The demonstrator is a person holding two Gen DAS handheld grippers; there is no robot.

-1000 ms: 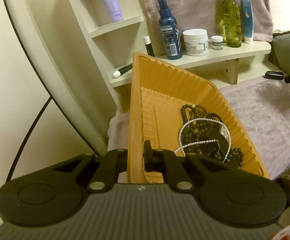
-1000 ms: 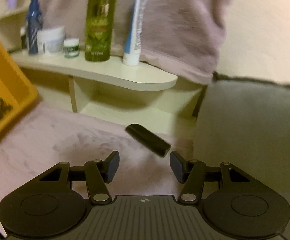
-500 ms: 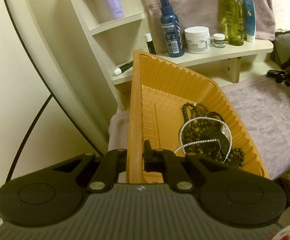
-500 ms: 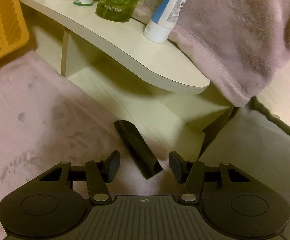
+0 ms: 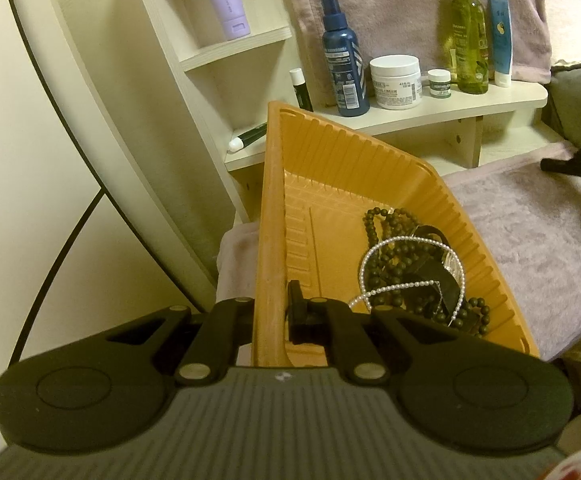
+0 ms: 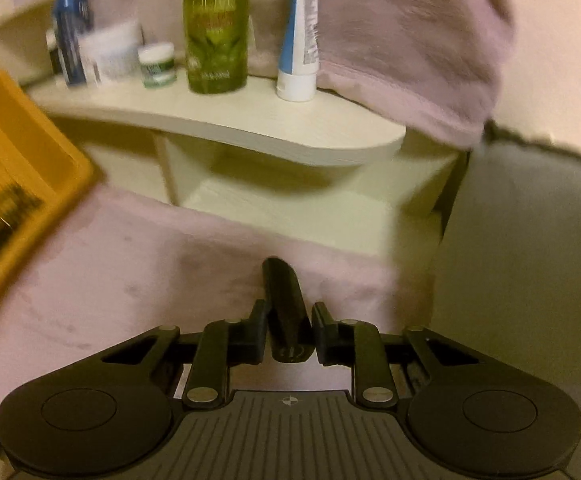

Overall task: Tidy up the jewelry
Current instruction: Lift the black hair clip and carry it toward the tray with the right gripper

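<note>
Pale wooden shelving stands against the back wall with a pinkish towel draped behind it, carrying a dark blue spray bottle, a white cream jar, a green bottle and a blue-and-white tube. Below it lies a mauve plush cover. On that cover sits an orange ribbed tray, holding a dark bead necklace tangled with a white pearl strand. The left gripper is clamped tight on the tray's near-left wall, one finger outside and one inside. The right gripper, its jaws having just been closing, now pinches a slim black tube-shaped object that points away along the fingers, just above the plush cover and well right of the tray; the right wrist view is blurred.
</note>
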